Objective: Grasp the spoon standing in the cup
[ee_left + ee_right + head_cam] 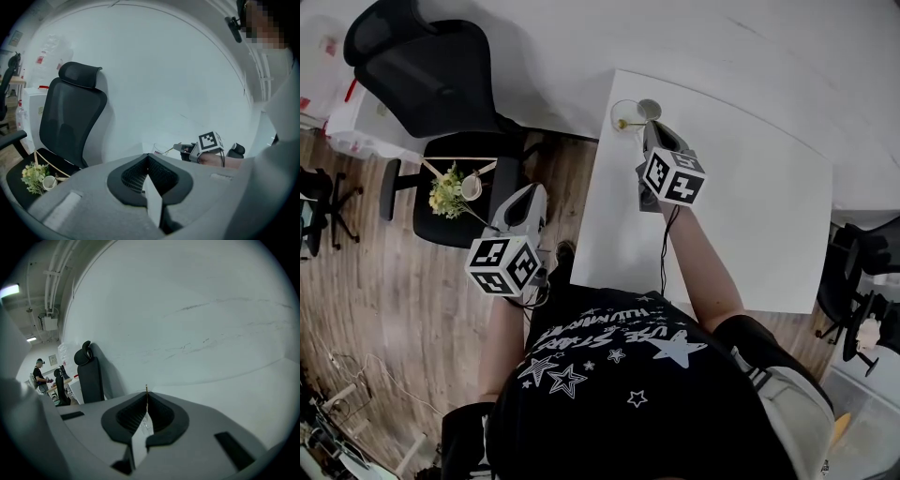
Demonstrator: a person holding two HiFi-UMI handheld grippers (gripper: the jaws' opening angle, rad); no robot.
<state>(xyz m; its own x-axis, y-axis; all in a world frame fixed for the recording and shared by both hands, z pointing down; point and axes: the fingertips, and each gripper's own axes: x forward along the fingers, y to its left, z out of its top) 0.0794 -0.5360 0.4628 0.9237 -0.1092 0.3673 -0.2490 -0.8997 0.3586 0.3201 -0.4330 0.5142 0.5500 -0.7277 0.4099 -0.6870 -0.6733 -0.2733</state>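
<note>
- The cup (627, 113), a clear glass, sits at the far left corner of the desk (750, 187). It is close to both edges, and the desk around it is bare.
- The spoon (630, 123) is in that cup. Its thin gold handle leans out over the rim toward the person, which puts the handle in the gripper's line of approach.
- The right gripper (650, 128) reaches across the desk to the cup's near side and points slightly downward. That angle probably lets it take the handle above the rim without knocking the glass.
- In the right gripper view the jaws are drawn together, and the tip of the gold handle pokes up just past where the pads meet. I read this as a closed grip on the spoon's handle, with clear glass faintly visible lower in the gap.
- The cup looks light and stands near the desk's edges, so a sideways pull might tip it. A straight lift along the handle seems safer.
- The left gripper (528, 197) hangs off the desk's left edge, near a chair (441, 75) with flowers (447, 192) on its seat. Its jaws are together with nothing between them. It seems parked there to stay clear of the grasp.
</note>
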